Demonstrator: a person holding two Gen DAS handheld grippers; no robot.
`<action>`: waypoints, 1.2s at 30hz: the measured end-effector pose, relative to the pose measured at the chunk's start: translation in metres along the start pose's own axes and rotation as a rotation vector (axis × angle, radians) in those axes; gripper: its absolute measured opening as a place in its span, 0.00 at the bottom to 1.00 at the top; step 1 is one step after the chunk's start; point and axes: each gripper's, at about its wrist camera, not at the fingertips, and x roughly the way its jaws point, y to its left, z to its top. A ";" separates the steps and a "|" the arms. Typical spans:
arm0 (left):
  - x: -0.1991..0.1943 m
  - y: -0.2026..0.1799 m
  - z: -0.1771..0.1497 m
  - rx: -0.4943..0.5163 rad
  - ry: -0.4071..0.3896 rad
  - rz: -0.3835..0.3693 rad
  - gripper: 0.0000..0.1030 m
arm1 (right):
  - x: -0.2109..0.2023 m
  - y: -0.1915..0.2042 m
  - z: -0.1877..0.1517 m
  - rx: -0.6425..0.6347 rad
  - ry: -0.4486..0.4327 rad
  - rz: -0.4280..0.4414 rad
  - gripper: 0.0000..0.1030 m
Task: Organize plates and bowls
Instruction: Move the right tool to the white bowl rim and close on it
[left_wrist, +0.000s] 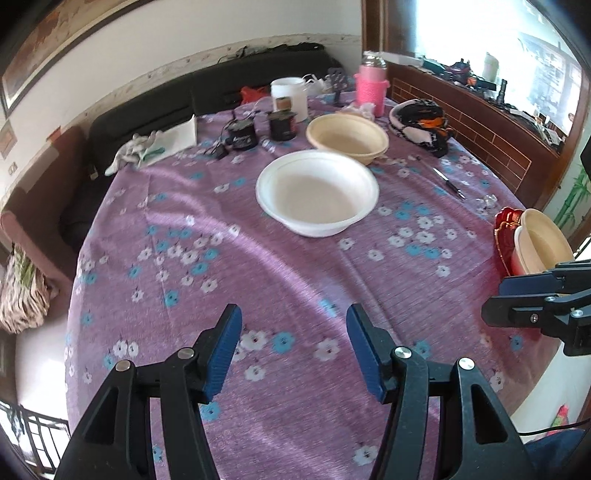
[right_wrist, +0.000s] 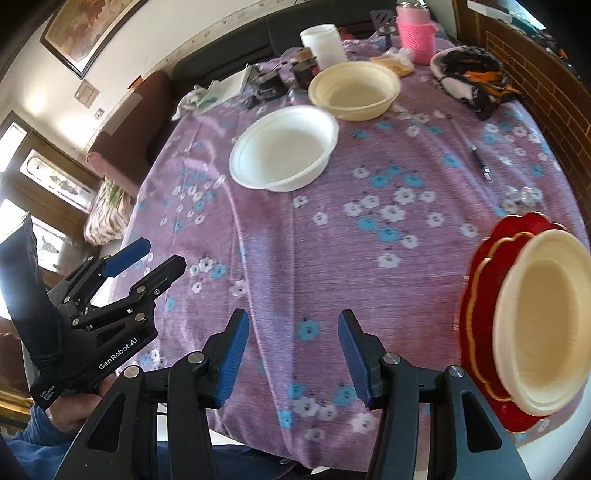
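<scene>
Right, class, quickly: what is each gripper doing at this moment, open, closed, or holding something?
Left gripper: open, holding nothing, above the purple tablecloth.
Right gripper: open, holding nothing, also above the tablecloth.

on my feed both grippers match: left gripper (left_wrist: 293, 350) and right gripper (right_wrist: 293, 354) have matte black angular frames, triangular cutouts, silver pivot screws, ribbed blue pads (right_wrist: 232, 360). white "genrobot.ai" lettering on the left one's side. hand (right_wrist: 79, 408) bare skin, blue sleeve (right_wrist: 29, 443).
</scene>
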 end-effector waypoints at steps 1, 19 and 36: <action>0.002 0.004 -0.001 -0.010 0.008 -0.002 0.57 | 0.004 0.001 0.002 0.003 0.006 0.006 0.53; 0.094 0.069 0.105 -0.143 0.119 -0.106 0.57 | 0.036 -0.030 0.121 0.080 -0.036 -0.032 0.53; 0.171 0.067 0.129 -0.164 0.237 -0.140 0.11 | 0.120 -0.059 0.177 0.162 0.067 -0.004 0.28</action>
